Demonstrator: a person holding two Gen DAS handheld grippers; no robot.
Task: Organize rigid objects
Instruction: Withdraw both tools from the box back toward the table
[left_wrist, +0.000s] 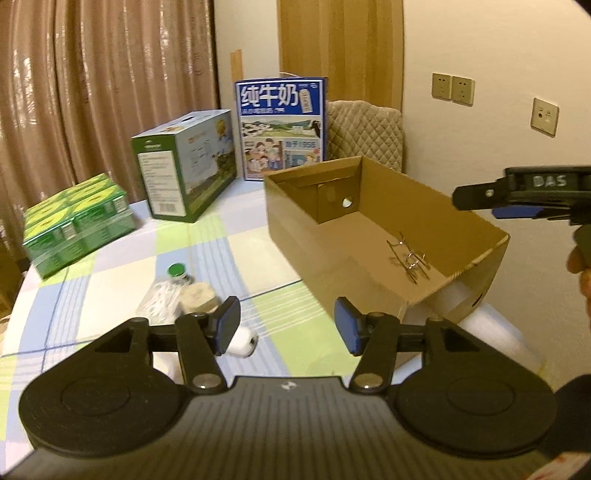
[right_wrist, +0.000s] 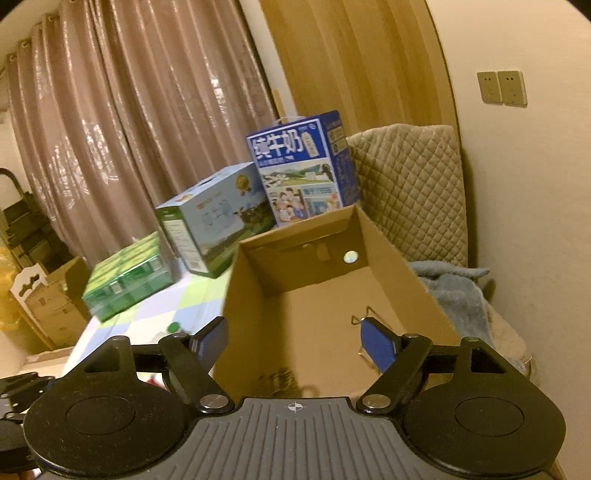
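An open cardboard box (left_wrist: 476, 254) stands on the checked tablecloth, and it also shows in the right wrist view (right_wrist: 402, 273). A wire metal object (left_wrist: 410, 258) lies on its floor; part of it shows in the right wrist view (right_wrist: 364, 315). My left gripper (left_wrist: 287, 325) is open and empty, low over the cloth left of the box. A small green-capped bottle (left_wrist: 177, 271), a clear bag of white bits (left_wrist: 159, 299), a beige roll (left_wrist: 197, 297) and a white object (left_wrist: 243, 341) lie by its left finger. My right gripper (right_wrist: 295, 345) is open and empty above the box's near end; it also appears in the left wrist view (left_wrist: 476, 197).
A green multipack (left_wrist: 77, 225), a green-and-blue carton (left_wrist: 184, 166) and a blue milk carton (left_wrist: 282, 125) stand along the table's far side. A quilted chair back (right_wrist: 410, 184) and a grey blanket (right_wrist: 454, 291) are right of the box. Curtains hang behind.
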